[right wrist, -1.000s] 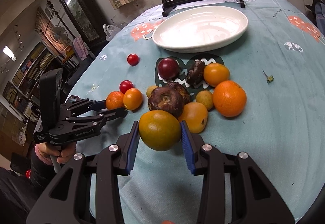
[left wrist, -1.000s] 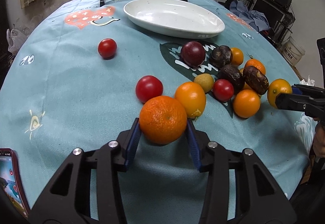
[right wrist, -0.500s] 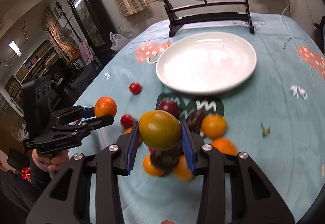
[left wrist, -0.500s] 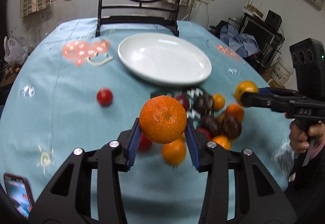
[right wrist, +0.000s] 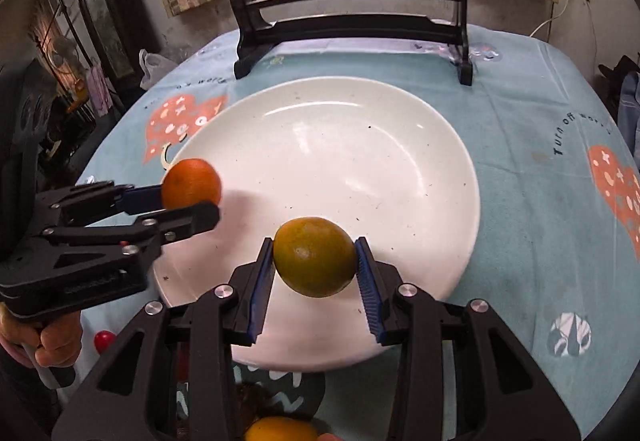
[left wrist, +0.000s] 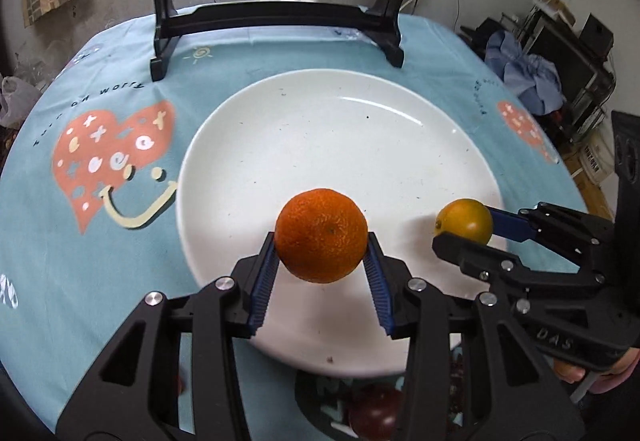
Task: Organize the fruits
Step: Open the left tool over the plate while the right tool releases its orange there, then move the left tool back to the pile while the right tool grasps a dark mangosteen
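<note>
Fingers clamped both sides — left gripper pinching the orange, right gripper pinching the yellow-green citrus — both fruits held above the white plate's near half, plate beyond the fingertips.

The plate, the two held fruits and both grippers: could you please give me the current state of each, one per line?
White plate: upright on the tablecloth, nothing resting on it.
Orange: clamped in the left gripper, held above the plate.
Yellow-green citrus: clamped in the right gripper, held above the plate.
Left gripper: shut on the orange.
Right gripper: shut on the yellow-green citrus.
</note>
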Motion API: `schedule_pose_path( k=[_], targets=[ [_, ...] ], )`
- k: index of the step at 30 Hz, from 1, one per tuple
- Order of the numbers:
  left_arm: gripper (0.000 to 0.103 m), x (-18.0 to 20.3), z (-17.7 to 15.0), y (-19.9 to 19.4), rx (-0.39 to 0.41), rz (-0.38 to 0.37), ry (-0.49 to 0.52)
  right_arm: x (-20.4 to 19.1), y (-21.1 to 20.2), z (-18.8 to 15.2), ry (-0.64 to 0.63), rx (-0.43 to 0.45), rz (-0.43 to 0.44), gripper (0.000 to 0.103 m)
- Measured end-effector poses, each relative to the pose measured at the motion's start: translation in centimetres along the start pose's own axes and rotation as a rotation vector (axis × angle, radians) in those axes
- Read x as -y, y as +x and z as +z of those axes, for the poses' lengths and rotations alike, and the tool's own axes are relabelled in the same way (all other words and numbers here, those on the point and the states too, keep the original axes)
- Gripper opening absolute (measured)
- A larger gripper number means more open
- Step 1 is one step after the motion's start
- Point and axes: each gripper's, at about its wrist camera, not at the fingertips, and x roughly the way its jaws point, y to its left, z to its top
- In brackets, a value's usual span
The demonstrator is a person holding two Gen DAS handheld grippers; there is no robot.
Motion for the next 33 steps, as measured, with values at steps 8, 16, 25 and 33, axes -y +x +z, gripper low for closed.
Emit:
schedule_pose_path(
  k=[8,16,25,33],
  targets=[
    [0.071,0.5,0.0,0.2,-0.001,0.082,0.025,0.1,-1.2,-0.3,-0.012,0.012,-0.033,0.063],
    [0.097,-1.2,-4.4,-7.7,0.139,0.053,-0.059,-1.8,-8.7,-5.5,-0.017,0.134,0.131,0.063],
    [0.097,-4.2,-13.8,-11.1,0.152,0.030,-0.121,-7.0,-13.0,-14.4,-0.091,0.207,0.222,0.063],
    [0.097,-4.2,-18.3,-12.2,0.175,-0.033,-0.044,-7.8,-11.0,-15.0,-0.119,0.161,0.183,0.063]
  ],
)
